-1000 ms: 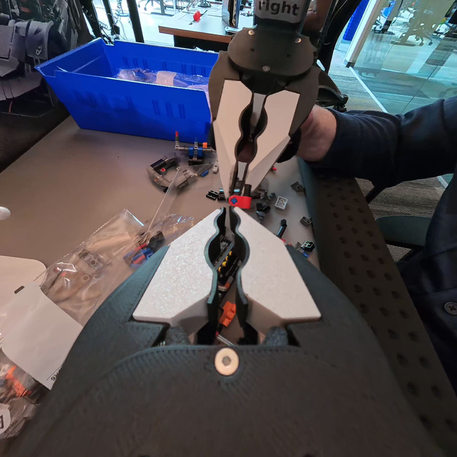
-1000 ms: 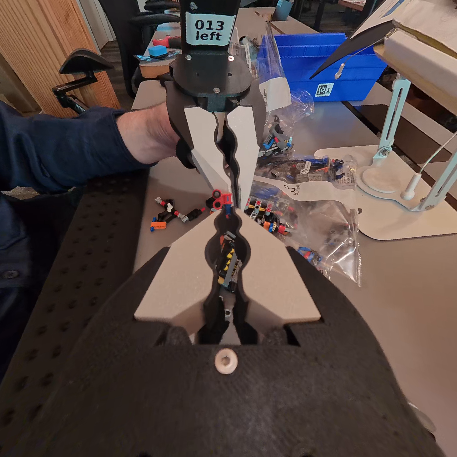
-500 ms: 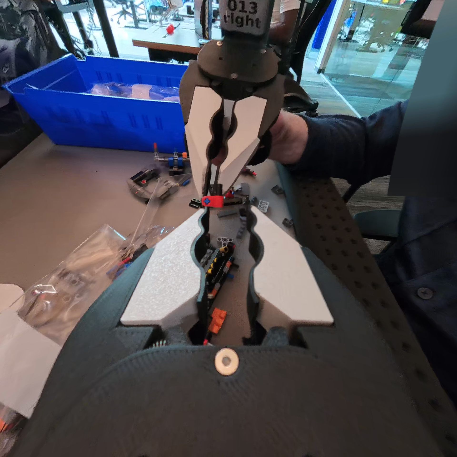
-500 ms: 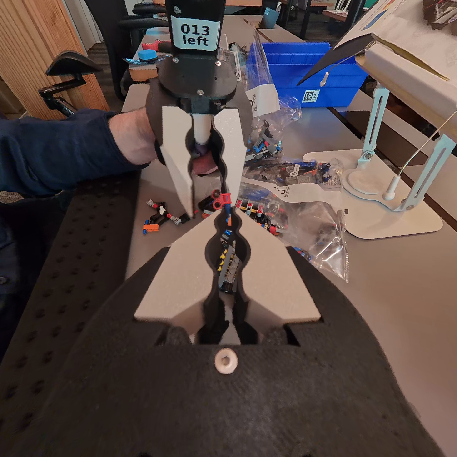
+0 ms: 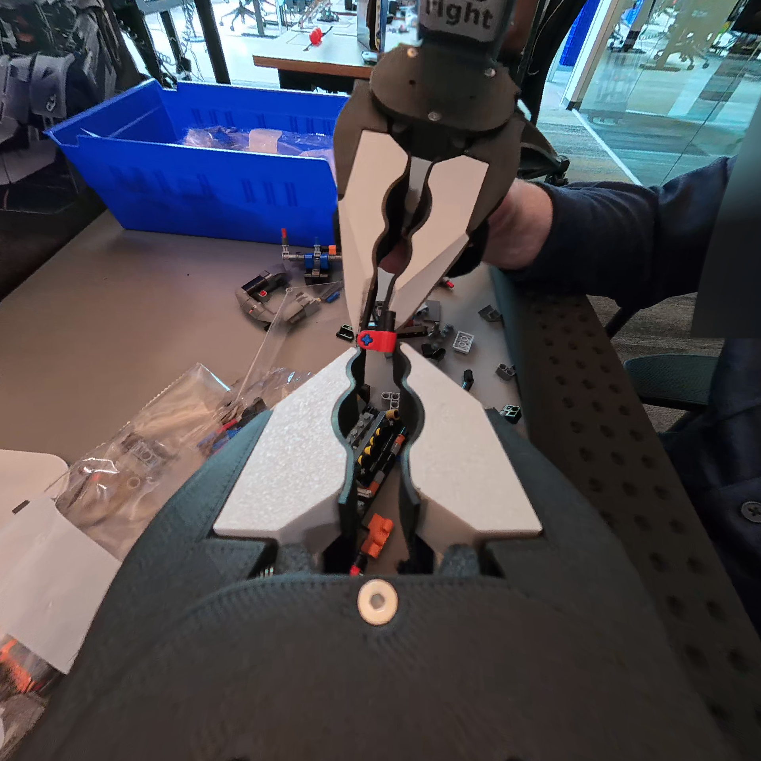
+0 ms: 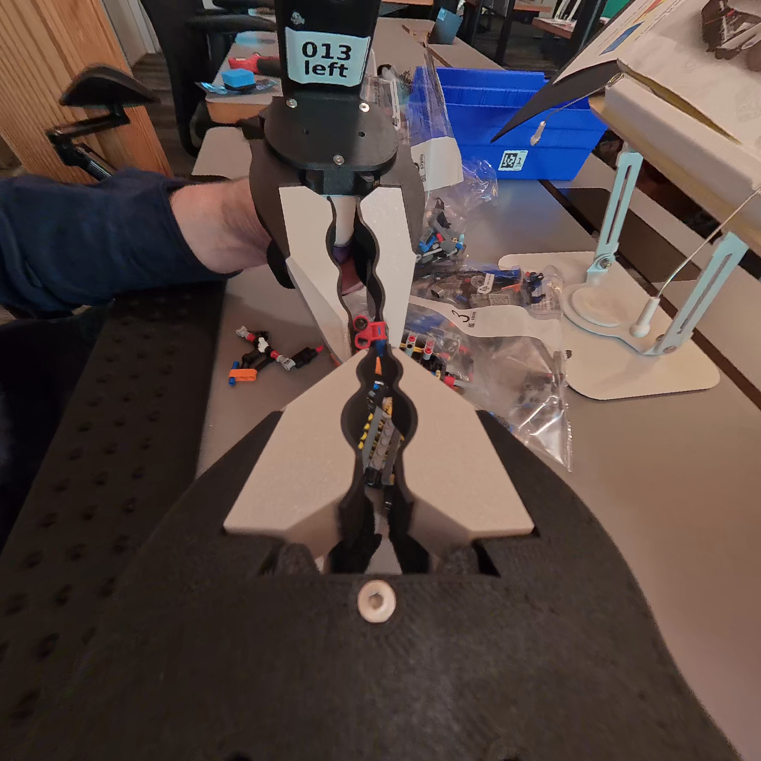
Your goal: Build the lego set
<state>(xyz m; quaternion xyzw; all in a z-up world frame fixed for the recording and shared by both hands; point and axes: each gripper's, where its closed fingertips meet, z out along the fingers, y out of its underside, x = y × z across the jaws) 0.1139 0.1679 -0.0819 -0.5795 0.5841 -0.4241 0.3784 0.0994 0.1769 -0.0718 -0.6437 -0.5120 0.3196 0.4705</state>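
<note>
The right gripper (image 6: 376, 354) is clamped on a small red connector (image 6: 369, 334) — a blue cross-shaped pin shows in it in the left wrist view — held above the grey table (image 5: 123, 296). The left gripper (image 5: 376, 356) faces it tip to tip, its fingers slightly parted around the red piece; whether they touch it I cannot tell. Under both lies a black-and-yellow lego assembly (image 5: 376, 444). Loose pieces (image 5: 463, 341) lie on the right, clear bags of parts (image 6: 486, 362) beside, a blue bin (image 5: 197, 181) far off.
</note>
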